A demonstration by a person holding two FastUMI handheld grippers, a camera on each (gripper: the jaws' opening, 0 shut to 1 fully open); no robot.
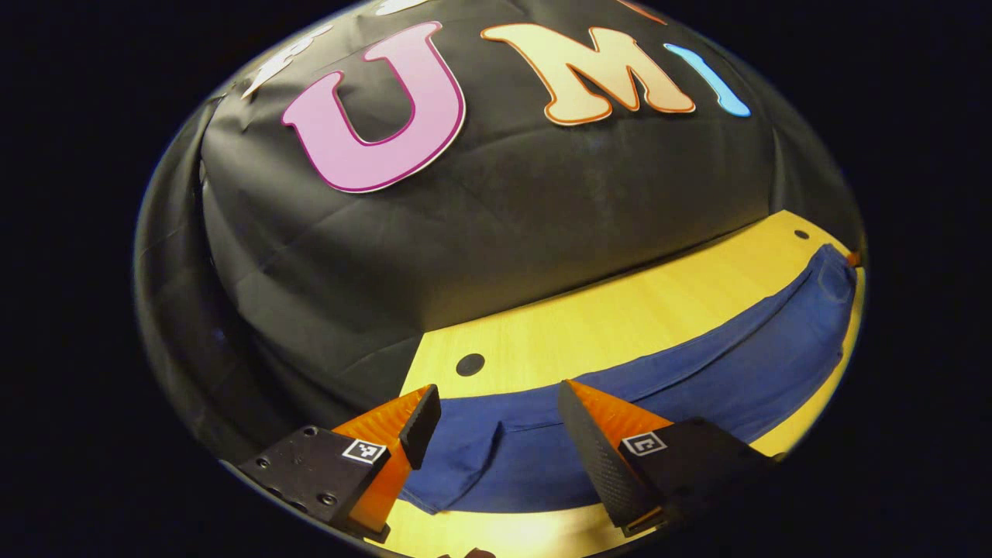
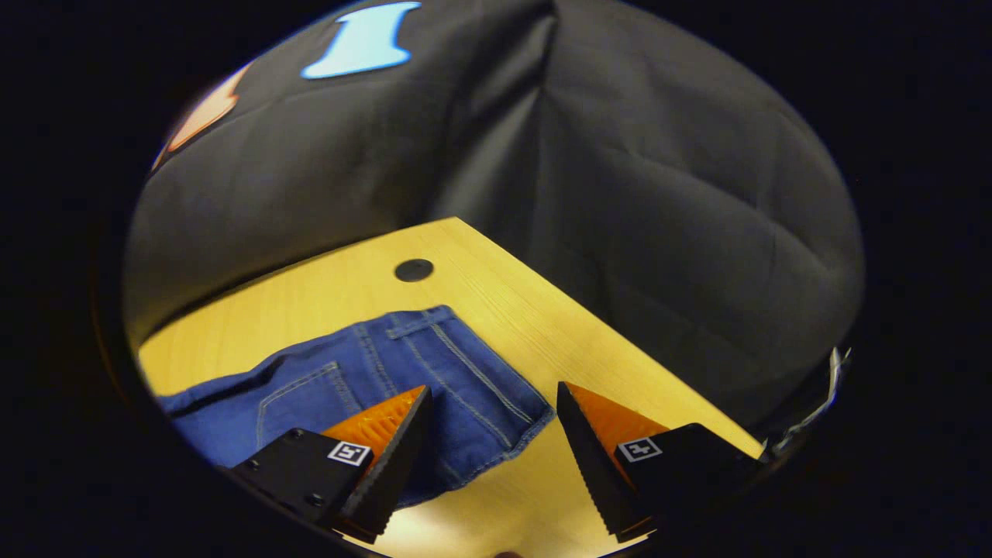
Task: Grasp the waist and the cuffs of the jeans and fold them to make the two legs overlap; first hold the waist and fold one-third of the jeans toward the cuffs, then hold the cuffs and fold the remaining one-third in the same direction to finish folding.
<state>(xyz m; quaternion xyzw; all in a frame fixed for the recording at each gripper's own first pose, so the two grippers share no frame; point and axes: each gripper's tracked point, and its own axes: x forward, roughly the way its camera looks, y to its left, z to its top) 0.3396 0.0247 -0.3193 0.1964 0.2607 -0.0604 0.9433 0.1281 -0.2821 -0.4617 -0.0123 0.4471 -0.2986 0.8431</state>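
Black cloth walls close in a light wood table [image 1: 620, 318]. Blue jeans [image 1: 697, 372] lie flat on it, stretched lengthwise along the near edge, legs apparently already stacked, though I can't confirm the overlap.

Key relation: long axis runs side to side between my two grippers, one end under each. In the left gripper view the left gripper [image 1: 496, 434] hangs over the cuff end, which sits near the table's left corner; the cloth runs away to the right toward the far end. In the right gripper view the right gripper [image 2: 492, 434] hangs over the waist [image 2: 457, 372], pocket stitching and belt loop visible, close to the table's right edge. So right is nearer the waist, left nearer the cuffs.

Fingers: both pairs spread wide, nothing held. Left fingers [image 1: 422, 422] straddle the cuff end. Right fingers [image 2: 403, 442]: one is over denim, the other over bare wood just past the waist edge. Contact with the cloth can't be judged from here.

My read: the waist fold isn't started. I'd drop onto the waist, pinch, then carry it toward the cuffs.
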